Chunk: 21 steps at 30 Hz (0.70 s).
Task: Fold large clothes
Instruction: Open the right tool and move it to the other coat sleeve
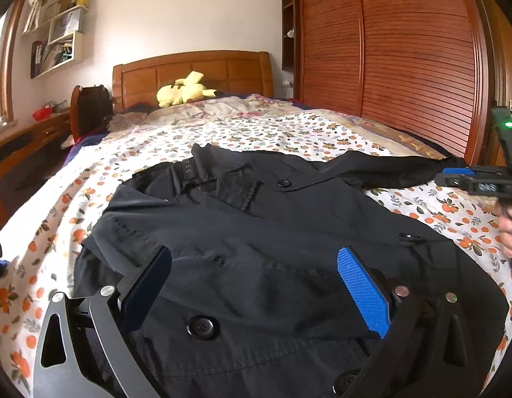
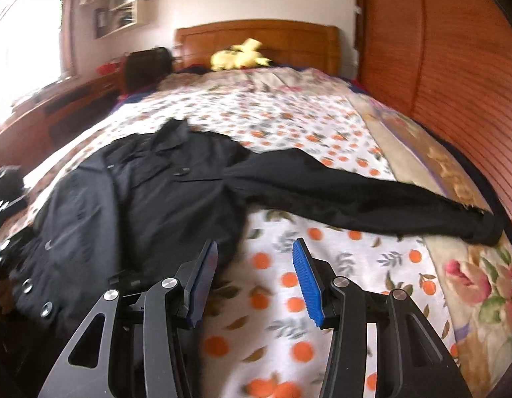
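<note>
Left gripper (image 1: 256, 285) jaws spread over black coat (image 1: 256, 219); right gripper (image 2: 256, 278) jaws spread, empty, above bedsheet (image 2: 289, 298).

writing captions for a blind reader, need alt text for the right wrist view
A black coat lies spread on a bed with an orange-print sheet, one sleeve stretched to the right. The right hand-held gripper hangs open over the sheet beside the coat, holding nothing.

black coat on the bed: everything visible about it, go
The black coat lies spread on the orange-print bedspread: thin woven-looking fabric, creased, with dark round buttons and a collar toward the headboard. One sleeve stretches out to the bed's wardrobe side, flat. No gripper pads press on it.
</note>
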Available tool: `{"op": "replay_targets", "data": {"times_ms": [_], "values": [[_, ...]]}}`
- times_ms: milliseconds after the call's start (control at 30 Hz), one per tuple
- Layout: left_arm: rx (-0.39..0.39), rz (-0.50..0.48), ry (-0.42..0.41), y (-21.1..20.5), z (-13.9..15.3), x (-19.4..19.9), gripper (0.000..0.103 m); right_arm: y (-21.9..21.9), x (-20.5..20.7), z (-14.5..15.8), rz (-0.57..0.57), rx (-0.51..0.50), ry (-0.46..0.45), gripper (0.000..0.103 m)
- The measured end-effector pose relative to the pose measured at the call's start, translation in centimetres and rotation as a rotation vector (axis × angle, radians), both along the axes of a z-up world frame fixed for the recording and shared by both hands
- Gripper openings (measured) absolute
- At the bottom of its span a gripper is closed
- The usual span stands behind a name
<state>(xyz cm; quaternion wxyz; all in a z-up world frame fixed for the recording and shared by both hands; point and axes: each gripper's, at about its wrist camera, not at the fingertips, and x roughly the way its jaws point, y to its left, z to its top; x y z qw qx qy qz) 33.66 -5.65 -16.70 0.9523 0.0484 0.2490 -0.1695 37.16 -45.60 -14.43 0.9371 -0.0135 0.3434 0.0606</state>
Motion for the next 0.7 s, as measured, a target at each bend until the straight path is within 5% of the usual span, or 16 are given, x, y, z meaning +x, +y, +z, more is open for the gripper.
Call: {"op": "replay_targets", "data": {"times_ms": [267, 333, 400, 700], "values": [[0.033, -0.008, -0.038, -1.2, -0.8, -0.9, 0.101, -4.3, 5.1, -2.9, -0.113, 0.043, 0.080, 0.046], [0.035, -0.004, -0.037, -1.2, -0.9, -0.8, 0.101, -5.4, 6.2, -3.4, -0.145, 0.053, 0.094, 0.063], [0.032, -0.001, -0.029, -1.1, -1.0, -0.7, 0.101, -6.6, 7.1, -3.8, -0.182, 0.070, 0.101, 0.070], [0.024, -0.004, -0.022, -0.9, -1.1, -0.6, 0.101, -10.7, 9.8, -5.8, -0.294, 0.186, 0.172, 0.070]]}}
